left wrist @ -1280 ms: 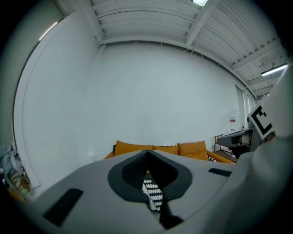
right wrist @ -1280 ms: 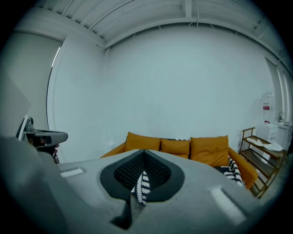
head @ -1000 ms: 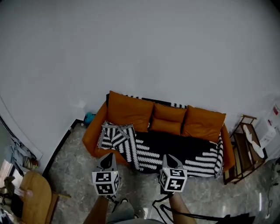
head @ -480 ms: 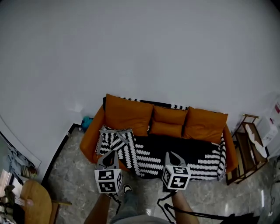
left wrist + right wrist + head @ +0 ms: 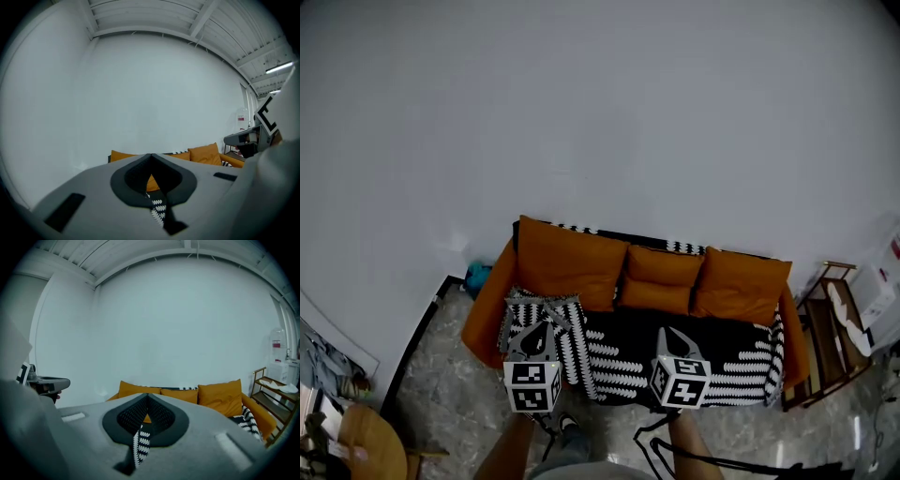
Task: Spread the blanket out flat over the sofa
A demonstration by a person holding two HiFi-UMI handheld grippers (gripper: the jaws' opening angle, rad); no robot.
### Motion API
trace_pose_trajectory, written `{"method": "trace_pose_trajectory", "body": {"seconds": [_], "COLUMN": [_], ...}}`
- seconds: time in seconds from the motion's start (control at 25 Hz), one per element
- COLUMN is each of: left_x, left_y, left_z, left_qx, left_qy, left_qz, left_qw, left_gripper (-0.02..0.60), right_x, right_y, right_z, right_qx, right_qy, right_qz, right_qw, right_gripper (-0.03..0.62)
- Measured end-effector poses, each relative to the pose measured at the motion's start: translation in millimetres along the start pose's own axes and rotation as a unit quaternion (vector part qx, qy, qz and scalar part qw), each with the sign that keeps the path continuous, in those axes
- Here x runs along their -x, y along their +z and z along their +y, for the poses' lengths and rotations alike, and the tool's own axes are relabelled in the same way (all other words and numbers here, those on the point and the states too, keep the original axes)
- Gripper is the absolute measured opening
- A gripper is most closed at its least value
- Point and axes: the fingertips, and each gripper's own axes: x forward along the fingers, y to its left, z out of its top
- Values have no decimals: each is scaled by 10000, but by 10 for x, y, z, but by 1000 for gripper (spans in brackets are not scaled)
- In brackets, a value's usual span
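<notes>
Two grippers, so what's changed in the last second?
— I've walked them closer. The sofa (image 5: 484, 309) looms nearer, and from the head view the left gripper (image 5: 534, 330) and right gripper (image 5: 672, 333) now overlap its front edge. Both have their jaws pressed together on nothing, so I'd say grasping hasn't begun.
— And the blanket?
— One blanket (image 5: 727, 352), across the sofa's seat, bunched double at the sofa's left end. Three cushions (image 5: 572, 262) lean against the sofa's back.
</notes>
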Motion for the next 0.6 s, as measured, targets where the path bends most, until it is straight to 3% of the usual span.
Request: {"method": "trace_pose_trajectory", "body": {"seconds": [0.6], "left_x": [-1229], "left_y": [207], "left_z": [767], "left_qx": [110], "left_qy": [-30], "left_qz": [171], "left_qw": [9998], "left_gripper": [5], "right_x": [-1429], "right_y": [447], "right_z": [366], "right_qx": [252], "right_qy": [151], "right_qz": [169], "right_qw": [9994], "right_gripper": [5]}}
